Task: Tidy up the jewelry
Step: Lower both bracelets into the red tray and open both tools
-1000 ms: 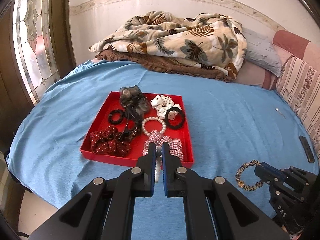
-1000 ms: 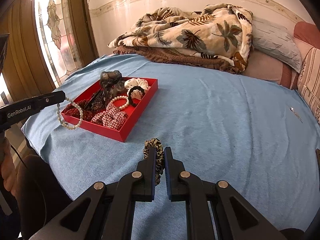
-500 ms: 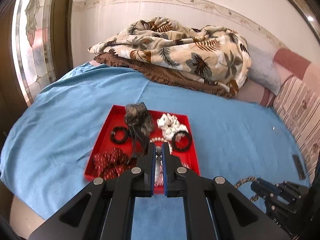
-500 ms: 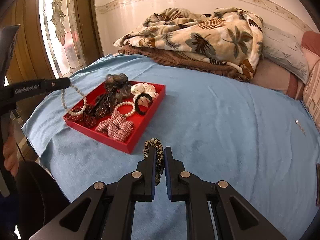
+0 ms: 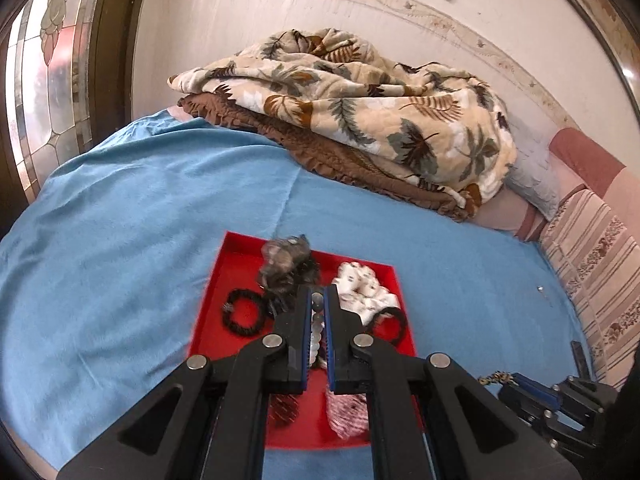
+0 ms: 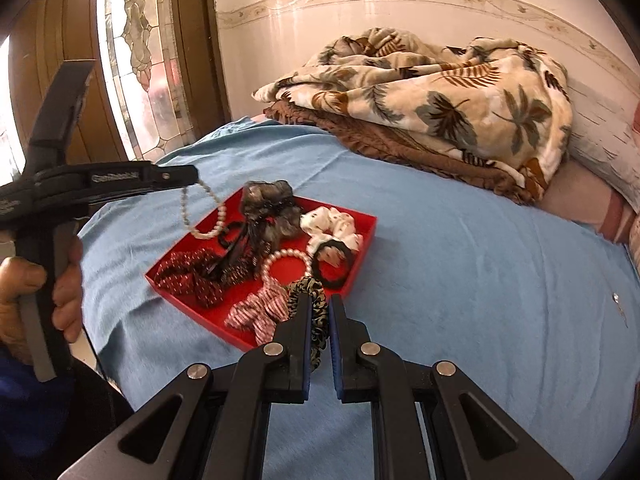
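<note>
A red tray (image 5: 240, 245) (image 6: 362, 270) lies on the blue bedsheet, filled with several scrunchies, black hair ties and a pearl bracelet (image 6: 285, 260). My left gripper (image 5: 317, 294) (image 6: 195, 176) is shut on a second pearl bracelet (image 5: 316, 322) (image 6: 200, 212), which dangles above the tray's left half. My right gripper (image 6: 319, 300) is shut on a leopard-print scrunchie (image 6: 313, 292), held just off the tray's near right corner. In the left wrist view the right gripper (image 5: 516, 380) shows at the lower right with the scrunchie (image 5: 494, 378) at its tips.
A folded leaf-print blanket (image 5: 360, 96) on a brown one sits at the back of the bed. Pillows (image 5: 592, 248) line the right side. A stained-glass door (image 6: 136, 60) stands left. A small metal piece (image 6: 618, 300) lies on the sheet at right. A hand (image 6: 24, 300) grips the left tool.
Both grippers have moved in toward the tray. The pearl bracelet went from the tray's near edge to over its inside. The scrunchie now hangs at the tray's corner.
</note>
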Demonstrator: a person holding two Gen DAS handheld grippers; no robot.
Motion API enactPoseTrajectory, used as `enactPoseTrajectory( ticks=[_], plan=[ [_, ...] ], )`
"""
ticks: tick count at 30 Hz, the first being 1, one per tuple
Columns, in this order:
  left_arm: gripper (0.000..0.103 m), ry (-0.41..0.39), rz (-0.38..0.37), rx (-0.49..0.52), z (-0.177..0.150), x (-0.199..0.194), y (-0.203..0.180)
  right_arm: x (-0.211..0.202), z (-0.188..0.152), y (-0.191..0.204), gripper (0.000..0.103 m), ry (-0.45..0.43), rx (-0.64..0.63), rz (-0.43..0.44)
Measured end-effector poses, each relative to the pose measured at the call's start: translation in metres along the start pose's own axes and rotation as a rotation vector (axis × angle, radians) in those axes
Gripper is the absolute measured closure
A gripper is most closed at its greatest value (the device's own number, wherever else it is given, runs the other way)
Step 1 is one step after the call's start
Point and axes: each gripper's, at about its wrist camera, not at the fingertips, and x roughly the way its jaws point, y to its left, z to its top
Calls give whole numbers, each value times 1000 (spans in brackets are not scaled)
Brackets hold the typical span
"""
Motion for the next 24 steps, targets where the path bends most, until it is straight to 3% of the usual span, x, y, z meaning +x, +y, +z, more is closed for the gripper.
enactPoseTrajectory(
  ticks=[8, 14, 24],
  plan=[
    [97, 44, 31, -62, 0, 31, 41, 35, 20, 28, 94, 30, -15, 53],
    [97, 57, 105, -55, 0, 45, 58, 70, 31, 47, 93, 75, 22, 142],
    [97, 104, 130, -63, 2, 75, 66, 121, 17, 50, 93, 197, 89, 209]
  ],
)
